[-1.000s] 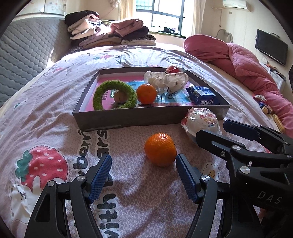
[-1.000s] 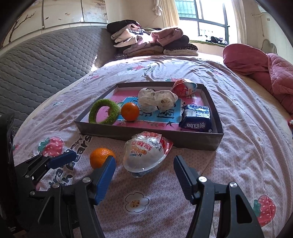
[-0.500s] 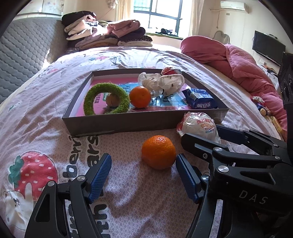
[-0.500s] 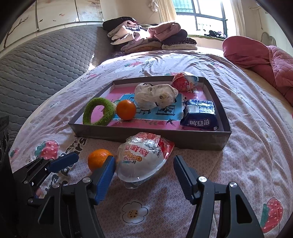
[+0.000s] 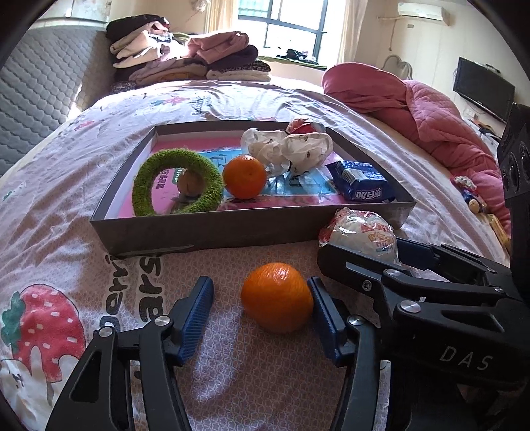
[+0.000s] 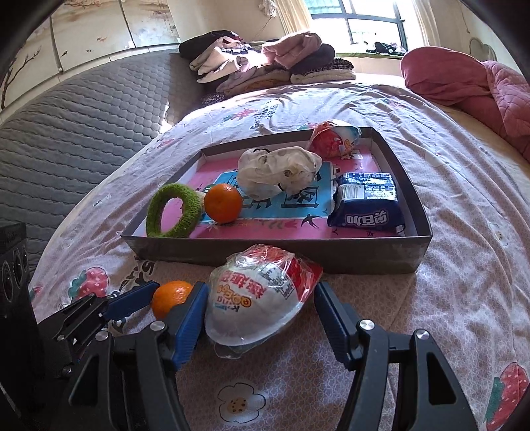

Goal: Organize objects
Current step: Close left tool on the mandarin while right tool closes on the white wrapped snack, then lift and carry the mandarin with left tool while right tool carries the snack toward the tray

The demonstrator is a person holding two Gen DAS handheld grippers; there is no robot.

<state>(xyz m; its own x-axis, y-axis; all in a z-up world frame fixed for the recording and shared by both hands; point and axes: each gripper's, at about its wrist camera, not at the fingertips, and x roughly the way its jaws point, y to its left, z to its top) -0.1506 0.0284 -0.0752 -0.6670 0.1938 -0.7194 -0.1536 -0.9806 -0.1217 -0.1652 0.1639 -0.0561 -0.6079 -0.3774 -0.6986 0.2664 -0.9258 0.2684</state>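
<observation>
Bedspread [image 6: 447, 172] bears tray [image 6: 298, 255] holding orange [image 6: 222, 203], ring [image 6: 174, 210], packets [image 6: 366, 207].

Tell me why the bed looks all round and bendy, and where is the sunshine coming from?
Both wrist views use a fisheye lens, so the bedspread bulges and the corners go black. In the left wrist view the window is glaringly bright and the orange casts a soft shadow; in the right wrist view the snack wrapper gleams. Everything is sharp.
</observation>
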